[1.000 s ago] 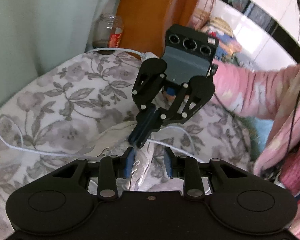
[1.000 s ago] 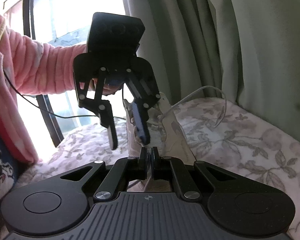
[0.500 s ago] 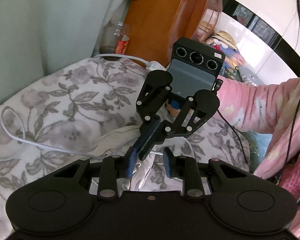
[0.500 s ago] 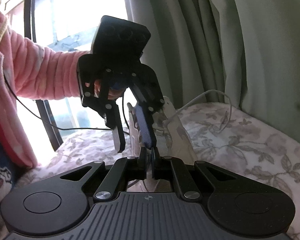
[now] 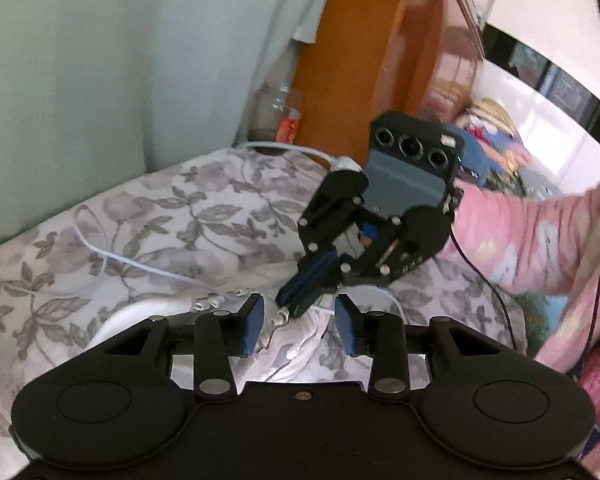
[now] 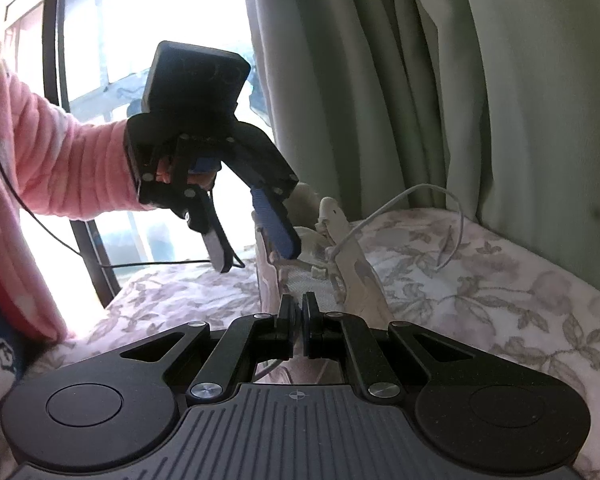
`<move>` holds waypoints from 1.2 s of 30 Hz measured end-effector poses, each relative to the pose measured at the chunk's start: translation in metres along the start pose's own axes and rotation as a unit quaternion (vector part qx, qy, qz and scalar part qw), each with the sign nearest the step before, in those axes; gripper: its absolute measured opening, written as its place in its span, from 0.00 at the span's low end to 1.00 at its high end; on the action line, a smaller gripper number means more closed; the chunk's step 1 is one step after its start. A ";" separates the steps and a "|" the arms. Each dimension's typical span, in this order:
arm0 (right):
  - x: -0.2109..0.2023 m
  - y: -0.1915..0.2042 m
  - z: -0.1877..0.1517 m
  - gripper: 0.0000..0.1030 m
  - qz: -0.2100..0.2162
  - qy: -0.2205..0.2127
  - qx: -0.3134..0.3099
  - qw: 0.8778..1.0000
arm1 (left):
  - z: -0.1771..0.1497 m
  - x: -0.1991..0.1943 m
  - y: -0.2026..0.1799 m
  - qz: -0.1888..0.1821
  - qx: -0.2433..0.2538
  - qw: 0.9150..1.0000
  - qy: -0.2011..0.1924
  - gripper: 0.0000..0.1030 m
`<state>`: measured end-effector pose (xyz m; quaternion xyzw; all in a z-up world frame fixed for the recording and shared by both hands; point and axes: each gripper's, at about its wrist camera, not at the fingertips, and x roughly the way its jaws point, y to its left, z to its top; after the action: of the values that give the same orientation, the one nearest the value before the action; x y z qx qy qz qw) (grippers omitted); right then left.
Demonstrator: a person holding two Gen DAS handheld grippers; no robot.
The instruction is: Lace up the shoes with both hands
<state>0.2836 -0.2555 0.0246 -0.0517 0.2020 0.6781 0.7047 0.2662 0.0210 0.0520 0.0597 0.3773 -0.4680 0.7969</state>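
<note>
On the floral-print bed (image 6: pixel 480 288) lies the pale lace-up shoe (image 6: pixel 356 276). The right tongs (image 6: pixel 299 314) are clenched on its thin white lace (image 6: pixel 380 216), keeping it taut, while the left tongs (image 5: pixel 298 322) stand released over the eyelets, probably ready to take it.

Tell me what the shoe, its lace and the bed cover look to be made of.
Shoe: pale, matte upper, likely synthetic leather or canvas; hard to tell.
Lace: thin white cord, probably woven, holding a stiff arc.
Bed cover: soft printed fabric, grey floral pattern, matte and slightly wrinkled.
</note>
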 end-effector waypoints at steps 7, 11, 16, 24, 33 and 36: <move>-0.006 0.006 0.001 0.05 -0.022 0.010 0.000 1.000 | 0.000 0.003 0.004 0.004 -0.013 1.000 -0.008 0.38; -0.008 0.009 0.001 0.06 -0.030 0.020 -0.003 0.999 | 0.000 0.005 0.006 0.006 -0.020 1.000 -0.012 0.40; -0.006 0.014 0.000 0.06 -0.036 0.034 -0.006 0.999 | 0.004 0.018 0.010 -0.002 -0.015 1.000 0.012 0.42; -0.006 0.013 0.002 0.07 -0.062 0.033 -0.011 0.997 | 0.011 0.032 0.008 -0.036 0.007 0.998 0.046 0.43; -0.002 0.016 0.004 0.07 -0.083 0.024 -0.041 0.995 | 0.011 0.030 0.011 -0.047 -0.011 0.997 0.053 0.43; -0.002 0.017 0.002 0.07 -0.085 0.019 -0.035 0.996 | 0.013 0.028 0.010 -0.034 -0.017 0.998 0.057 0.39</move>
<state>0.2674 -0.2557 0.0302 -0.1061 0.1865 0.6214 0.7535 0.2887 0.0008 0.0399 0.0598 0.4317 -0.4846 0.7585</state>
